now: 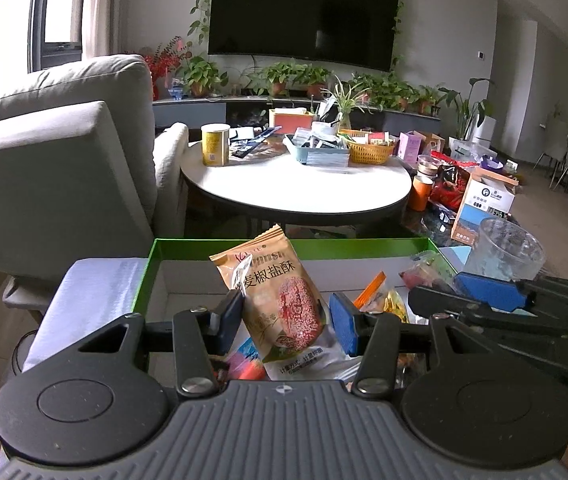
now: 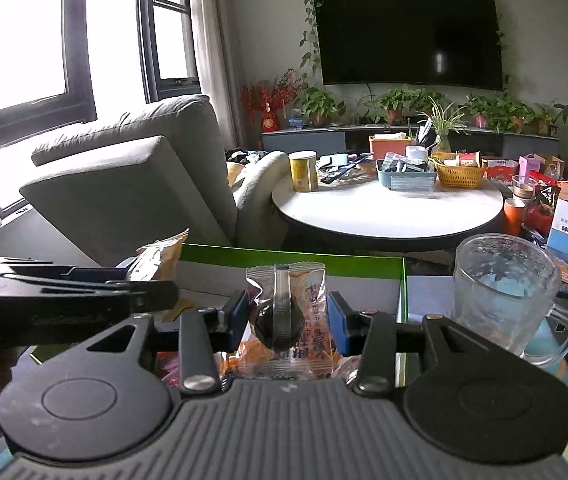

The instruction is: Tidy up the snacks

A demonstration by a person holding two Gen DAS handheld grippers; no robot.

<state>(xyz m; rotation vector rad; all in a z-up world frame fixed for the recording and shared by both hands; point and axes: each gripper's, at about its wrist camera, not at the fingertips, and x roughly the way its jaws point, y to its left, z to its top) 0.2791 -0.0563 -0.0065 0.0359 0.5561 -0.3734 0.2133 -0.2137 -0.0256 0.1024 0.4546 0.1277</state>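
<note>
The left gripper is holding a tan biscuit packet between its fingers above the green box; the right gripper is clamping a clear-wrapped snack there too, likely for dropping inside.

Blown-out daylight from the window; sharp frames, edges bowed.

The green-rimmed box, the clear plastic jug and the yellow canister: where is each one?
green-rimmed box [image 1: 284, 245]: left wrist view, far rim.
clear plastic jug [image 2: 502, 292]: right wrist view, side wall.
yellow canister [image 1: 215, 146]: left wrist view, front label.
</note>
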